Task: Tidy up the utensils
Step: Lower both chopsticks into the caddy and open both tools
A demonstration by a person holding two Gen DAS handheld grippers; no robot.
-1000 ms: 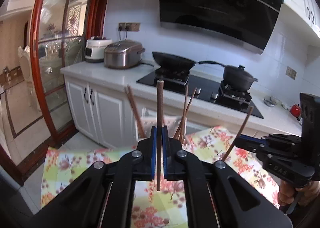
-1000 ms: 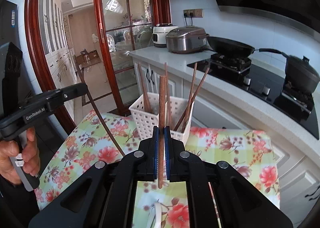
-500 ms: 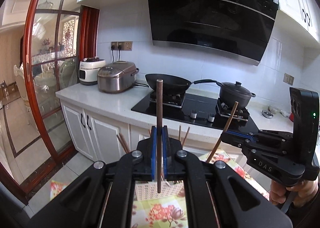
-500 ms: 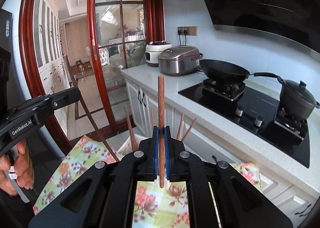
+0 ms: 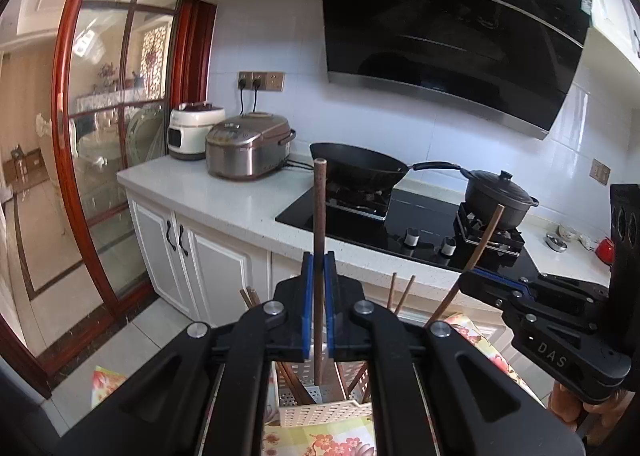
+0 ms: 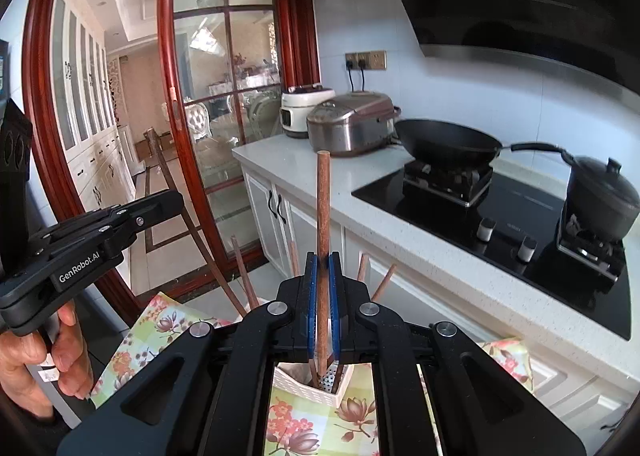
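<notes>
My left gripper (image 5: 319, 268) is shut on a dark brown chopstick (image 5: 319, 216), held upright with its lower tip above the white perforated basket (image 5: 320, 412). My right gripper (image 6: 323, 268) is shut on a reddish-brown chopstick (image 6: 322, 200), also upright, its tip just over the same basket (image 6: 304, 384). Several other chopsticks (image 5: 400, 292) stand in the basket. The right gripper (image 5: 472, 280) shows in the left wrist view, and the left gripper (image 6: 172, 200) in the right wrist view, each with its chopstick.
The basket stands on a floral tablecloth (image 6: 296, 428). Behind is a white kitchen counter (image 5: 224, 200) with two rice cookers (image 5: 248, 152), a black hob with a wok (image 5: 360, 168) and a pot (image 5: 500, 196). A glass sliding door (image 6: 200, 116) is at the left.
Both grippers have risen and come over the basket, with the chopsticks still held upright. The tablecloth has dropped almost out of view and the basket now sits right under the jaws.
</notes>
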